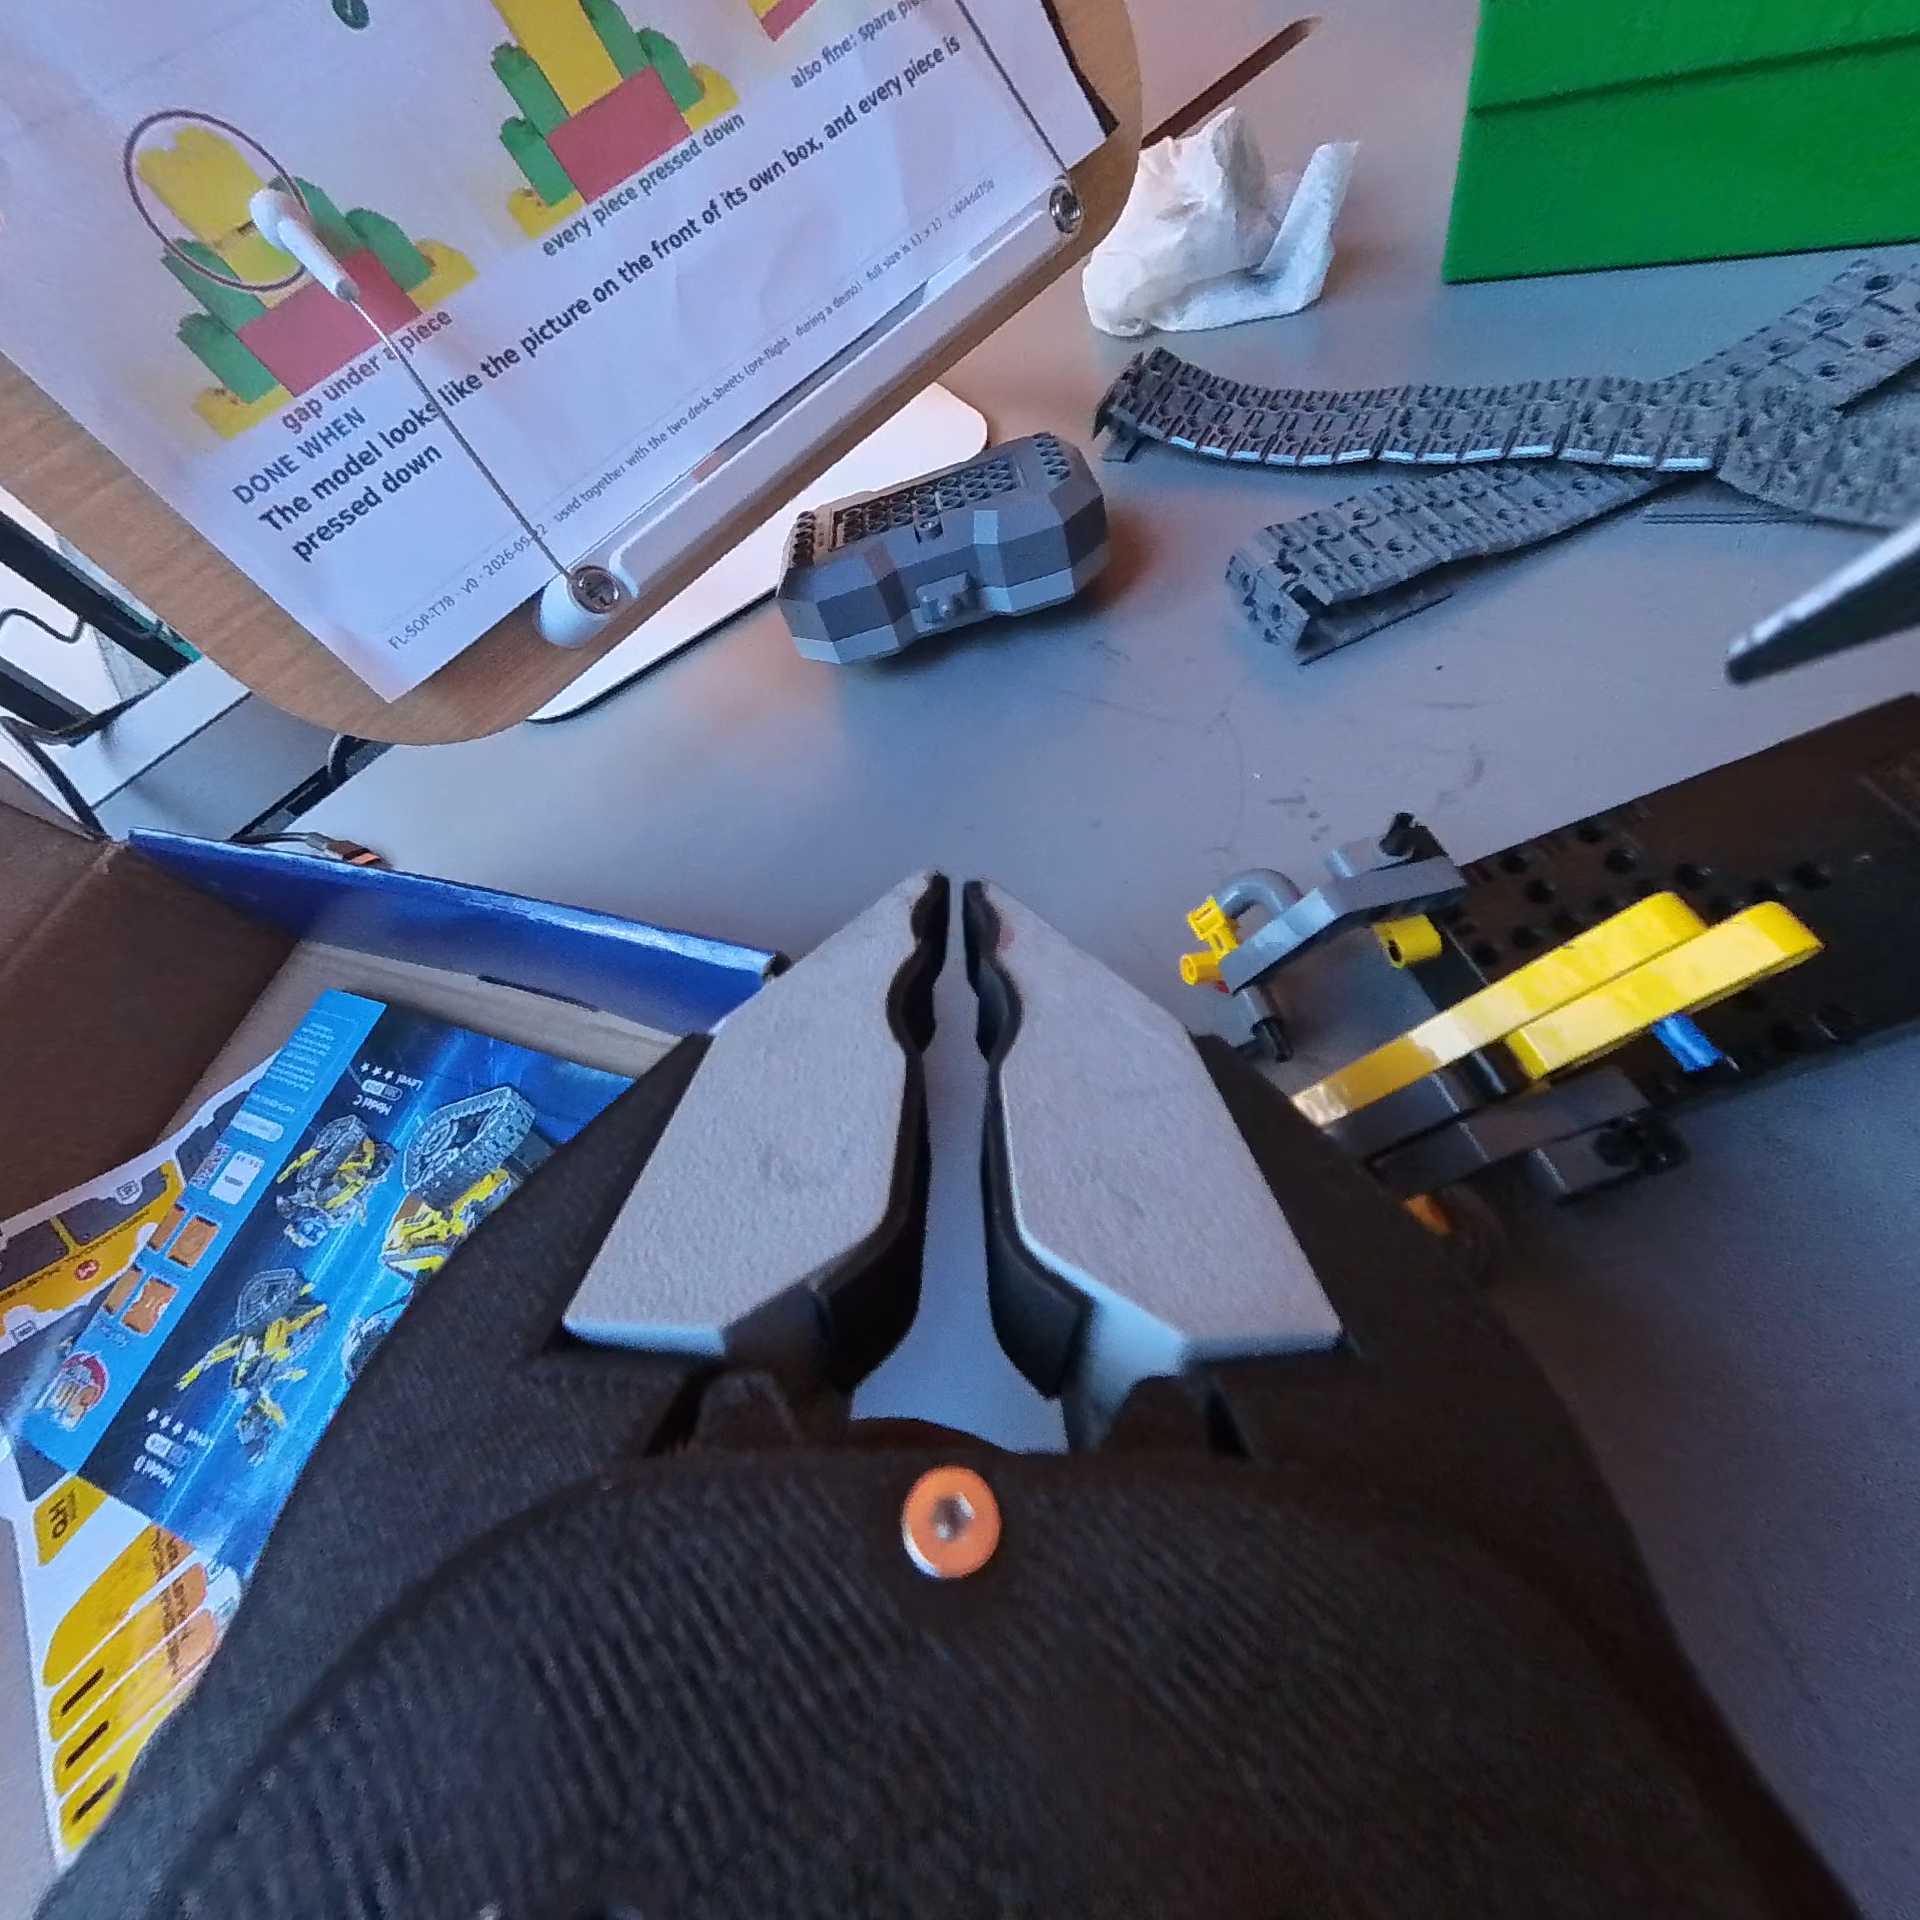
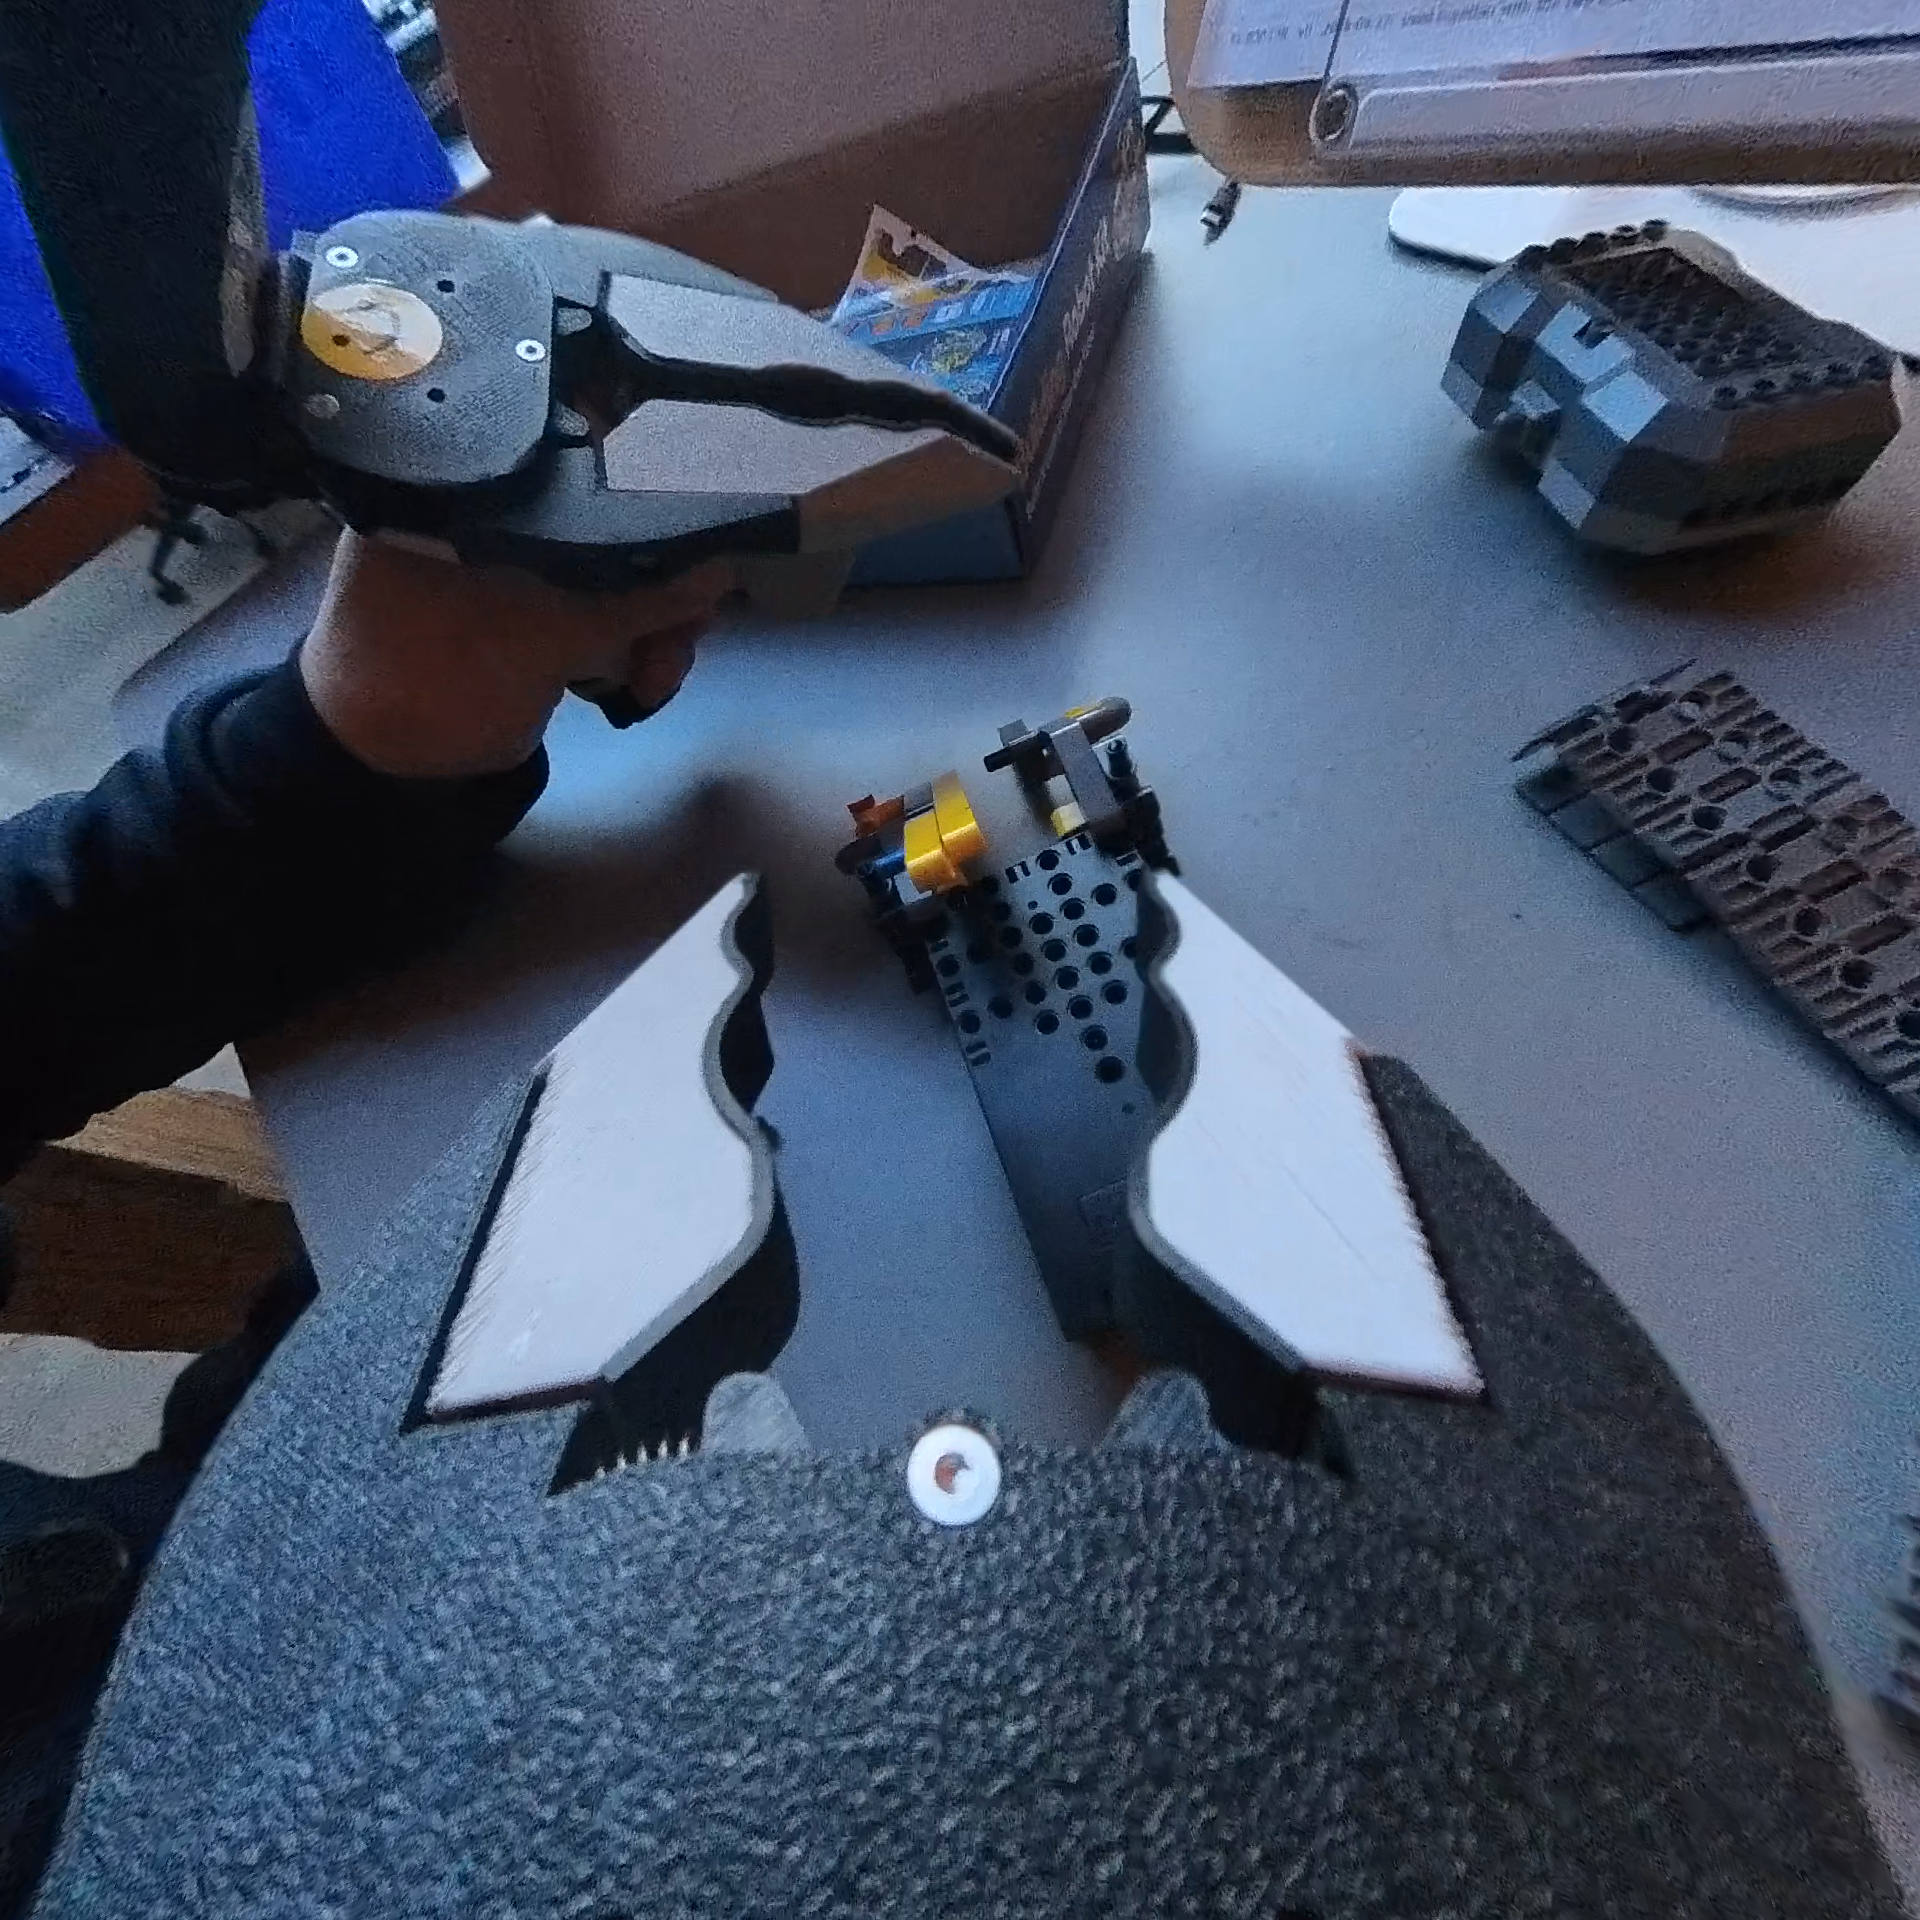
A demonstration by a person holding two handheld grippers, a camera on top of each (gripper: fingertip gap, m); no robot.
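My left gripper [image 1: 956, 896] is shut and empty, just above the grey table. It also shows in the right wrist view [image 2: 997, 436], held by a hand [image 2: 468, 665]. To its right lies a black perforated brick plate [image 1: 1662, 904] with yellow beams [image 1: 1579, 997] and small grey parts at its end. My right gripper [image 2: 951, 904] is open. The black plate [image 2: 1049, 997] lies on the table between its jaws, close against the right finger [image 2: 1278, 1164]. The left finger [image 2: 623, 1143] stands apart from it. The yellow beams [image 2: 940, 831] lie just past the fingertips.
A grey brick hub [image 1: 935, 551] [image 2: 1662, 384], dark track strips [image 1: 1507, 436] [image 2: 1745, 862], a crumpled tissue [image 1: 1216, 229] and a green box [image 1: 1683, 135] lie farther off. A wooden stand with a printed sheet [image 1: 520, 260] is at the back left. A cardboard box [image 2: 790, 125] holds a booklet [image 1: 312, 1195]. Spacing between my two grippers at the tips: around 12 cm.
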